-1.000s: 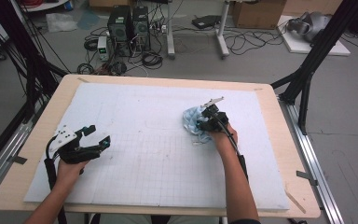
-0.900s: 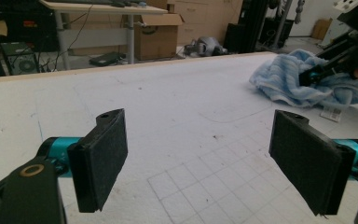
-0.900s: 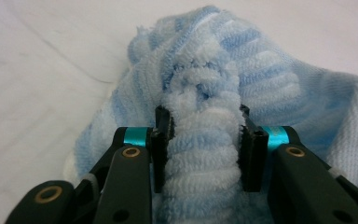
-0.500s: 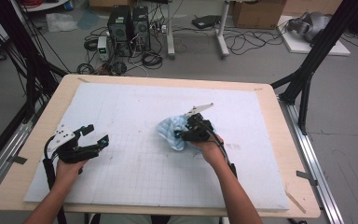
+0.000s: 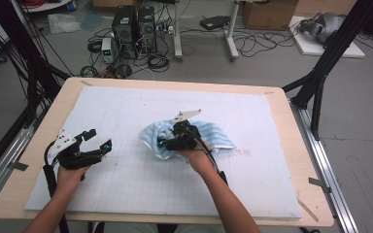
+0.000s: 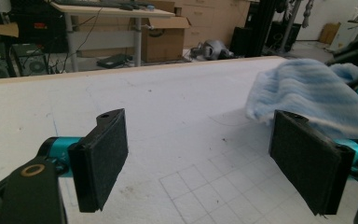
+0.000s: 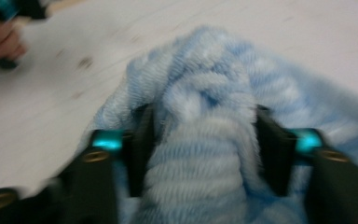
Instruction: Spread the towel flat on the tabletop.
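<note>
Jaws of the right gripper [image 7: 200, 154] stand partly spread and have just been opening; a thick fold of the blue striped towel [image 7: 205, 140] bulges between them and fills the gap pad to pad. Right gripper view is blurred, so whether the pads bite or merely flank the fold I cannot tell.

From the high view, right gripper [image 5: 167, 142] lies low over the towel [image 5: 213, 133] near the middle of the surface [image 5: 281, 97], pointing toward the person's left. Towel is rumpled, partly spread on the white gridded mat [image 5: 126, 184], most of it trailing to the right behind the gripper.

Left gripper [image 5: 99, 141] jaws spread wide, nothing between them, hovering over the mat at the left side, well apart from the towel. In the left gripper view its two black pads [image 6: 102, 158] frame bare mat, with the towel [image 6: 307, 93] beyond the right pad.
</note>
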Available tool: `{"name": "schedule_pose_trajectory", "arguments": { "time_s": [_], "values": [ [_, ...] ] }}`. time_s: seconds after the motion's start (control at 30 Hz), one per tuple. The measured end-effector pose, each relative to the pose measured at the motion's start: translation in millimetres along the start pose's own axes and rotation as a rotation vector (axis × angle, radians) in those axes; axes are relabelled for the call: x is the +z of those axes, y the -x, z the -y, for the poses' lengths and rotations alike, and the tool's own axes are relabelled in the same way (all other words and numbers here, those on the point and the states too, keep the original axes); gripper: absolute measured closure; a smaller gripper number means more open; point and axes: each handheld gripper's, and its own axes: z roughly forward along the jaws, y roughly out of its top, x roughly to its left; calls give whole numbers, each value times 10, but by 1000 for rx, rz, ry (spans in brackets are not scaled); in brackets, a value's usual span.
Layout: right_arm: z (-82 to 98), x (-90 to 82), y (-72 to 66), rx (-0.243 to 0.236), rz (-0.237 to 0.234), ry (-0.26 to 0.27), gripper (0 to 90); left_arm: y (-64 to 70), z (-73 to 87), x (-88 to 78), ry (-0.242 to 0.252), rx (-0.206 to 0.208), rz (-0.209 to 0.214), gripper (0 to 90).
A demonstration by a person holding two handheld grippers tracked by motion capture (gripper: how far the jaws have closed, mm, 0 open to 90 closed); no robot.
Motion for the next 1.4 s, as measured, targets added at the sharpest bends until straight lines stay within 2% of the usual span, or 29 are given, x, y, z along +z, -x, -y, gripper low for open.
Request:
{"name": "schedule_pose_trajectory", "arguments": {
  "time_s": [0.1,0.17,0.23,0.27,0.3,0.37,0.43,0.47,0.5,0.53,0.63,0.7,0.73,0.77,0.8,0.87,0.9,0.93,0.97,1.0,1.07,1.1,1.17,1.2,1.23,1.3,1.33,1.37,1.4],
  "values": [
    [-14,-193,126,36,54,93,284,-14,4,-9,-5,-2,-4,199],
    [-12,-356,227,57,86,145,284,-14,6,-7,-5,-4,-6,199],
    [8,-493,319,62,141,139,287,-10,6,-5,-5,-1,-6,199],
    [8,-493,319,62,141,139,287,-10,6,-5,-5,-1,-6,199],
    [29,-545,361,56,161,126,288,-8,5,-5,-5,-1,-6,199],
    [141,-645,464,34,207,56,287,-6,4,-4,-4,0,-9,199],
    [250,-646,526,20,220,-2,269,-6,4,-1,-7,1,-8,199],
    [250,-646,526,20,220,-2,269,-2,5,3,-7,-1,-5,199],
    [366,-606,580,-1,242,-72,241,-1,5,4,-7,2,-4,199],
    [420,-580,607,-3,249,-96,236,2,5,4,-8,2,-6,199],
    [512,-514,665,15,238,-131,235,5,5,6,-7,1,-5,199],
    [594,-417,713,22,212,-198,255,5,5,4,-7,-1,-6,199],
    [654,-367,728,34,174,-200,310,4,4,3,-7,-1,-7,199],
    [654,-367,728,34,174,-200,310,1,5,2,-6,-2,-5,199],
    [656,-382,726,38,151,-195,388,-4,5,1,-6,0,-7,199],
    [662,-415,693,36,101,-193,622,-6,8,5,-9,-2,-6,199],
    [673,-430,630,28,65,-198,710,-5,8,5,-10,-2,-4,199],
    [673,-430,630,28,65,-198,710,-3,7,6,-8,0,-3,199],
    [684,-442,581,41,32,-203,730,-2,7,6,-6,0,-4,200],
    [684,-442,581,41,32,-203,730,-5,6,4,-8,1,-5,200],
    [676,-453,479,57,-6,-236,732,-7,6,1,-7,-1,-8,200],
    [676,-453,479,57,-6,-236,732,-8,6,-1,-7,-1,-9,200],
    [664,-446,307,25,-47,-271,732,-10,7,2,-6,-1,-7,200],
    [664,-446,307,25,-47,-271,732,-10,7,3,-8,-1,-8,200],
    [662,-438,241,14,-63,-280,731,-8,7,4,-9,-1,-7,200],
    [680,-433,122,-5,-96,-271,721,-5,6,4,-8,0,-6,200],
    [696,-433,91,-7,-105,-270,687,-5,6,3,-7,-1,-6,200],
    [702,-476,74,3,-97,-245,614,-7,5,2,-7,-1,-7,200],
    [692,-518,83,15,-102,-217,585,-8,6,3,-4,-3,-6,200]
  ]
}}
